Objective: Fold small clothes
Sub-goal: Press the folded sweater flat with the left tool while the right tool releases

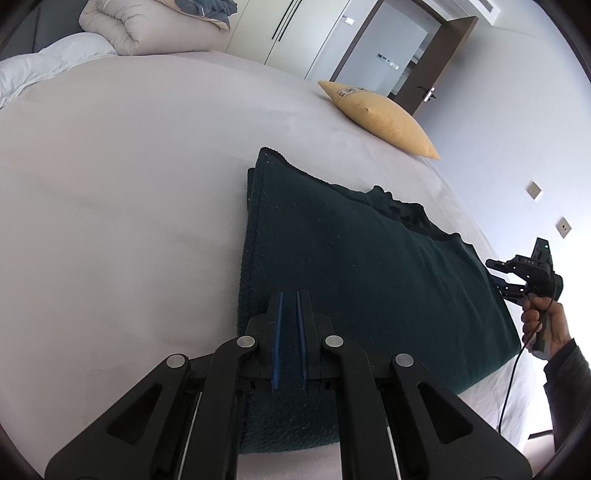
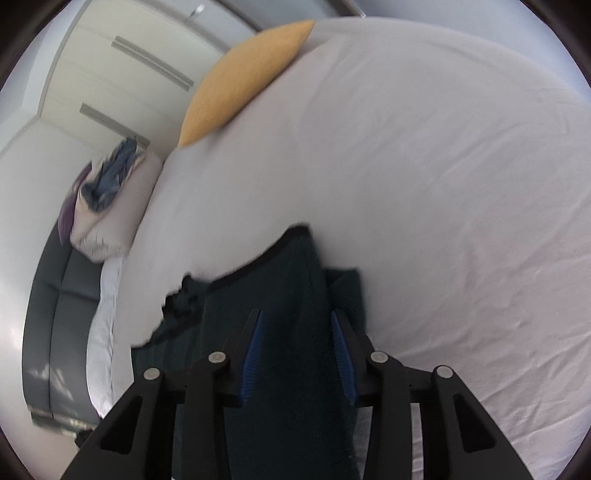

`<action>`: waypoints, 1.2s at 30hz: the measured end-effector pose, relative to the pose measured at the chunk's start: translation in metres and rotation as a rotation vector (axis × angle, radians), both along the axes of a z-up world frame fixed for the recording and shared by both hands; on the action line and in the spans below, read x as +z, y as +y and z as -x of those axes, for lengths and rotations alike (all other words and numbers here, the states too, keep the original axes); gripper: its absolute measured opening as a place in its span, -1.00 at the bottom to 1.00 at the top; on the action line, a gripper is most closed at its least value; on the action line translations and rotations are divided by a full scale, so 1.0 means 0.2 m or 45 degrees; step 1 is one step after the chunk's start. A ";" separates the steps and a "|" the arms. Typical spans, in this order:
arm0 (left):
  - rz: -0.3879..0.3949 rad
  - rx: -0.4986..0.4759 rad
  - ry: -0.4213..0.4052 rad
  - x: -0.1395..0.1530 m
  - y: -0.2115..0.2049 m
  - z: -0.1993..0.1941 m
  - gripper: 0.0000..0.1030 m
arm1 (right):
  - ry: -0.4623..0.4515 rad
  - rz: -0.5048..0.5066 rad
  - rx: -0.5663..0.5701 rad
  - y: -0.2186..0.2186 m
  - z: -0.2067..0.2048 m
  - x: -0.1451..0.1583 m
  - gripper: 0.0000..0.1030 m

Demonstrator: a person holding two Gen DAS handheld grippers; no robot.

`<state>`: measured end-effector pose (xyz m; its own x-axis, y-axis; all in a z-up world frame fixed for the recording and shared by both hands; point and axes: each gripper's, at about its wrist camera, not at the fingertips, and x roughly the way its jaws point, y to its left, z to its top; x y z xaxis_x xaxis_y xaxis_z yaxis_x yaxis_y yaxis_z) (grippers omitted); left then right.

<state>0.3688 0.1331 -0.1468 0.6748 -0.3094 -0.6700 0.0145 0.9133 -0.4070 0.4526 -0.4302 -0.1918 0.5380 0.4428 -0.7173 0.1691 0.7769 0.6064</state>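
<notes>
My left tool sits low over the near edge of the dark green knitted garment, its two blue-padded fingers drawn almost together with only a thin slit between them; I see no cloth in that slit, and the fingertips seem to rest on or just above the knit. The garment lies folded into a broad flat slab on the pale grey bed sheet, one straight folded edge on my left and a rumpled, uneven edge along the far side. My right tool is at the opposite end of the garment, its fingers spread to a middling width with a raised fold of the same dark green cloth standing between the blue pads; the picture is blurred there, so whether the pads actually press the fold I cannot tell. From the left wrist view I see that right tool at the garment's right-hand edge, held in my right hand with a black cable hanging from it. A mustard-yellow cushion lies well beyond the garment near the bed's far edge, and a bundled cream duvet with a grey-blue cloth on top sits at the head of the bed.
</notes>
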 end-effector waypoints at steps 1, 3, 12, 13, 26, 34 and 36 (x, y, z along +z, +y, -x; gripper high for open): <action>0.000 -0.001 0.002 0.00 0.00 0.00 -0.87 | -0.001 -0.002 0.019 0.02 0.00 0.00 -0.37; -0.004 -0.004 0.001 0.00 0.00 -0.01 -0.87 | 0.014 0.034 0.049 0.04 0.00 0.00 -0.81; 0.007 0.016 0.018 -0.03 0.00 -0.02 -0.87 | 0.026 0.209 -0.041 -0.04 0.06 0.02 -0.90; 0.008 0.018 0.018 -0.03 0.00 -0.02 -0.87 | 0.025 0.231 -0.048 -0.05 0.07 0.03 -0.90; 0.018 0.045 0.011 -0.04 0.02 -0.04 -0.87 | 0.036 0.218 -0.207 -0.19 0.11 -0.03 -0.92; 0.012 0.043 -0.004 -0.04 0.05 -0.05 -0.87 | -0.006 0.224 -0.148 -0.15 0.10 -0.08 -0.89; 0.006 0.044 -0.008 -0.03 0.04 -0.04 -0.87 | -0.020 0.200 -0.120 -0.15 0.11 -0.06 -0.84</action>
<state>0.3760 0.1420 -0.1533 0.6895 -0.2885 -0.6644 -0.0147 0.9115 -0.4110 0.4312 -0.4598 -0.2030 0.5832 0.2729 -0.7651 0.2371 0.8437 0.4816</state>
